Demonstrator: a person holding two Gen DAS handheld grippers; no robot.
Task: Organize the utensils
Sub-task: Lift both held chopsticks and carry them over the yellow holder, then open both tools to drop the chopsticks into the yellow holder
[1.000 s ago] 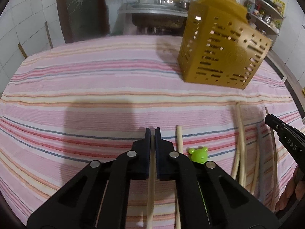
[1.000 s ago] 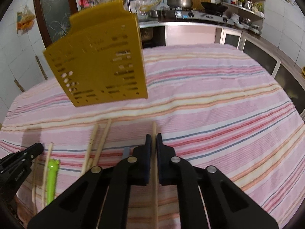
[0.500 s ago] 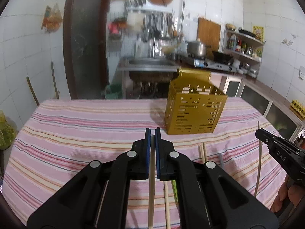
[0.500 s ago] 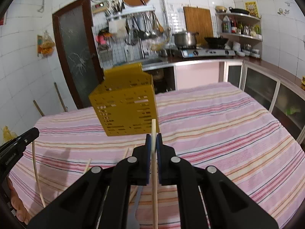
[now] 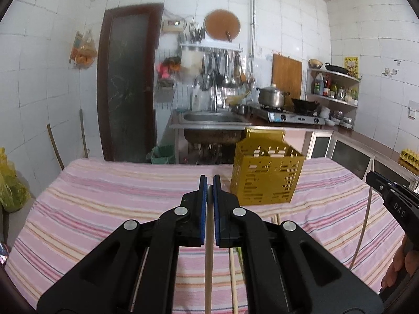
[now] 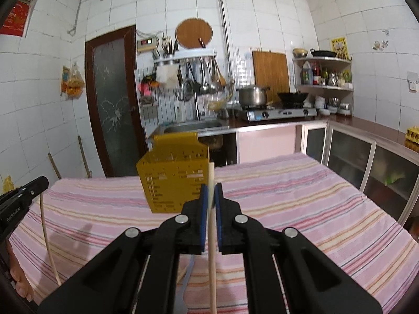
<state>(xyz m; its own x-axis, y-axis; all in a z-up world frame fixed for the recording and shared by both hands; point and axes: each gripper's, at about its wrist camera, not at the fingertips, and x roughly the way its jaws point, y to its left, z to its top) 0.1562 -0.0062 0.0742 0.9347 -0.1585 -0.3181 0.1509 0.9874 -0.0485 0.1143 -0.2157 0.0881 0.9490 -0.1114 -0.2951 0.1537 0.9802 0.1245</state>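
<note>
So we had the left gripper (image 5: 209,183) clamped tight on one chopstick (image 5: 208,256), its tip barely poking past the pads and the rest hanging down under the jaws. A couple more chopsticks (image 5: 232,274) lay on the striped tablecloth (image 5: 91,209) right below it. The yellow basket (image 5: 267,175) stood upright further back on the table, just right of the left gripper's line.

The right gripper (image 6: 211,191) was squeezed shut on its own chopstick (image 6: 211,235), this one sticking up well past the pads, with the basket just behind and to its left.

What worried us: both sticks were pinched at one thin spot, so either could swivel in the pads and miss the basket's open top. The long free ends could also knock the basket's wall and tip it, since it looked light. And with both grippers heading for the same opening, we figured they might bump each other.
</note>
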